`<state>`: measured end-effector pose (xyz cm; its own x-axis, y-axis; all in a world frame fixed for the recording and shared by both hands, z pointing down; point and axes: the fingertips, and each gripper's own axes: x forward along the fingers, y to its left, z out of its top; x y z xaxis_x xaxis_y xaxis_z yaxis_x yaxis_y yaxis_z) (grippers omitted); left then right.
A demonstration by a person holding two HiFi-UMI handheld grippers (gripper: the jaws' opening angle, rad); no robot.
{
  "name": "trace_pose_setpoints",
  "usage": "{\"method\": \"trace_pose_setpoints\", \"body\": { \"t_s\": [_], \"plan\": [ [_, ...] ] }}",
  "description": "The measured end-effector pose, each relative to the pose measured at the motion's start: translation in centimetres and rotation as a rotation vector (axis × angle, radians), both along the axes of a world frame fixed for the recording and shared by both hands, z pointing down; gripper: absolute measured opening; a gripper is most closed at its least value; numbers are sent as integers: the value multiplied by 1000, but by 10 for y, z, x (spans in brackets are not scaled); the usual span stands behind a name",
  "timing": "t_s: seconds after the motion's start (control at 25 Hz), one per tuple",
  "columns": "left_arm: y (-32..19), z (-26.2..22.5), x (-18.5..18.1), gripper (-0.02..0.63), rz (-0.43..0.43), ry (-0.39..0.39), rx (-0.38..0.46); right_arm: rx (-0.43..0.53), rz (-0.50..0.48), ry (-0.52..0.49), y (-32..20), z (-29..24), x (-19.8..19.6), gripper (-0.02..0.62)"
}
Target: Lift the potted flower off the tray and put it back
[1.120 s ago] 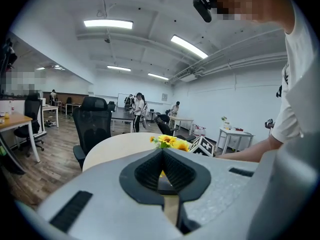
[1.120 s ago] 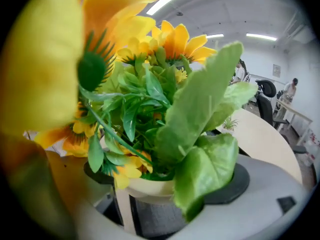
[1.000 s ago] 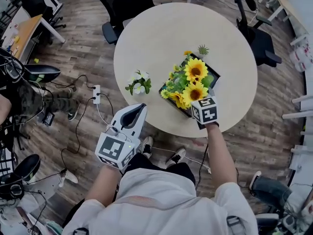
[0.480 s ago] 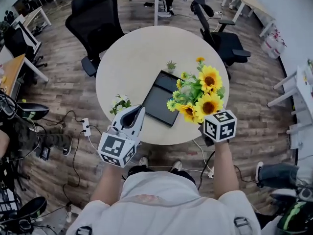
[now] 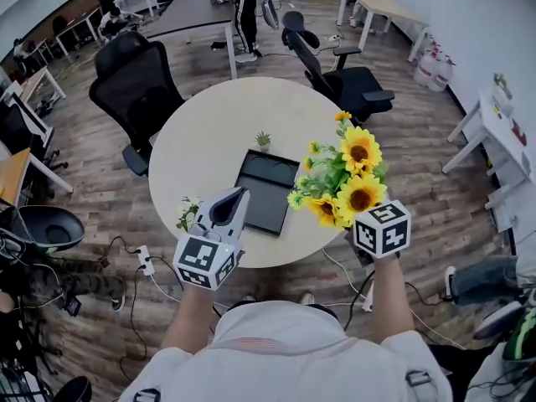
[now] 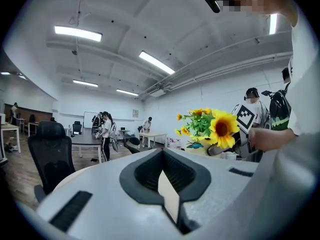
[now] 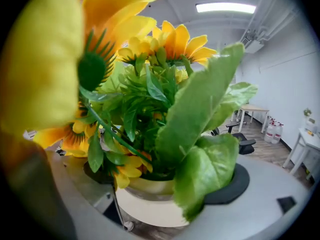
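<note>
right gripper [image 5: 377, 227]: clamped on the pot of the potted flower [image 5: 345, 178] | potted flower: held aloft, off the tray [image 5: 266, 189], at its 3 o'clock | left gripper [image 5: 224, 212]: jaws closed together, nothing held, at the tray's 8 o'clock

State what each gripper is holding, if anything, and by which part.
The right gripper holds the potted sunflowers by the cream pot, a jaw on each side. The left gripper, jaws together, holds nothing.

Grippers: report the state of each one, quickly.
Left gripper: shut, empty.
Right gripper: shut on the potted flower, off the tray.
</note>
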<state>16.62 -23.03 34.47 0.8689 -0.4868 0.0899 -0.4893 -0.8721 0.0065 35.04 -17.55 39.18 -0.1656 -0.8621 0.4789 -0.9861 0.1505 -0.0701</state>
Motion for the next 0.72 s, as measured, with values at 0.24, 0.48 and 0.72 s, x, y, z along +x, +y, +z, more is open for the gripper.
{"method": "trace_pose_setpoints", "body": {
  "t_s": [0.24, 0.48, 0.72],
  "plan": [
    [6, 3, -4, 3, -5, 0, -9, 3, -19, 11, 1, 1, -8, 497],
    [12, 1, -20, 3, -43, 1, -12, -2, -48, 41, -11, 14, -18, 497],
    [11, 19, -66, 3, -166, -9, -62, -60, -135, 24, -56, 73, -56, 497]
  ]
}}
